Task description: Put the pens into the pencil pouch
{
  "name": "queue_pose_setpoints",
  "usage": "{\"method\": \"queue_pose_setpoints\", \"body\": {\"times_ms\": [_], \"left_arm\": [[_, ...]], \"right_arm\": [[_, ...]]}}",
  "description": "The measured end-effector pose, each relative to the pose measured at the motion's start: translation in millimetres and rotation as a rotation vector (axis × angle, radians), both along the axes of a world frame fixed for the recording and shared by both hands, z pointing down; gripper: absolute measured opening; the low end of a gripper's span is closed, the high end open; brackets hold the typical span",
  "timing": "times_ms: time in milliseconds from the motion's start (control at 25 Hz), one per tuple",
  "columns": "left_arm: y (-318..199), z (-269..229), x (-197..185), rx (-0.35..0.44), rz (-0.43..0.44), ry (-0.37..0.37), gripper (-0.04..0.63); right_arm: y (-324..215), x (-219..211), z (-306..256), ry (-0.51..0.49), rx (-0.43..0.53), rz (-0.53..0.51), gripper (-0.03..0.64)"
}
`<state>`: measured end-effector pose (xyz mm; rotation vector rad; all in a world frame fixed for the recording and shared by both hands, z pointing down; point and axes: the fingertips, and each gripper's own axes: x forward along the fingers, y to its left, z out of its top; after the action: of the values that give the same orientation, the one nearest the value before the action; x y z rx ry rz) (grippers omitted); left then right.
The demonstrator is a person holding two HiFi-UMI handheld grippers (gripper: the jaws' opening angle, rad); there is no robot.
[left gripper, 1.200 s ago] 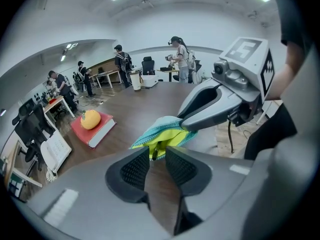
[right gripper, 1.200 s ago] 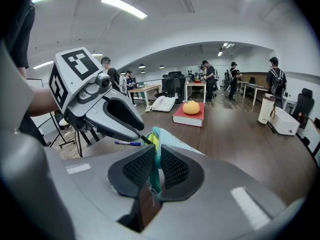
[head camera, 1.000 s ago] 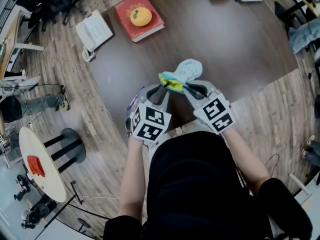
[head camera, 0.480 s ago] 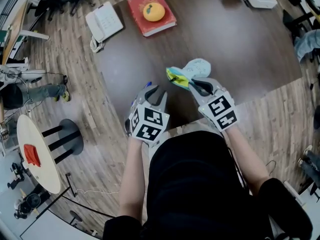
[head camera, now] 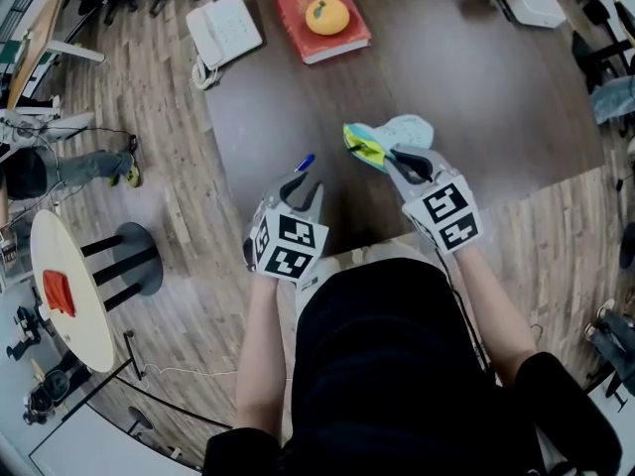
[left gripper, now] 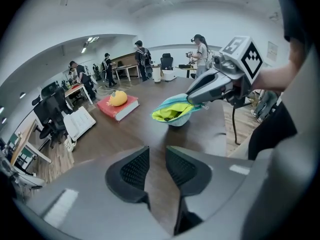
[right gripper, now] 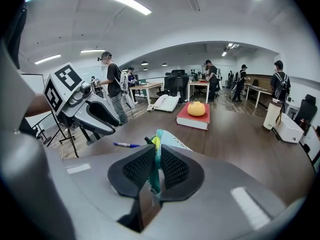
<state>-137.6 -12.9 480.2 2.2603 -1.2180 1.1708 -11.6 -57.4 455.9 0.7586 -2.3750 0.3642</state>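
Left claw (head camera: 303,185) — blue pen (head camera: 306,162) half-hidden

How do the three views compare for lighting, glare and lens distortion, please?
Head view: even, soft light, no hard shadows on the table, lines bowing near the edges. Left gripper view: strong fisheye with dark corners; the pencil pouch is sharp. Right gripper view: same fisheye, ceiling lights blown out white, blue pen small but crisp.

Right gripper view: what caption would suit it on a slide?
Right gripper pinching the pencil pouch by its edge, a blue pen lying on the table beyond.
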Motion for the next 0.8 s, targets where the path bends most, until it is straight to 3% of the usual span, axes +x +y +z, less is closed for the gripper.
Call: {"method": "queue_pose_setpoints", "body": {"times_ms": [800], "left_arm": [[23,49,-70,-0.072,-0.101,0.019,0.103]], "right_arm": [[1,-16,3,0.062,-0.019,0.022,0.044]]}}
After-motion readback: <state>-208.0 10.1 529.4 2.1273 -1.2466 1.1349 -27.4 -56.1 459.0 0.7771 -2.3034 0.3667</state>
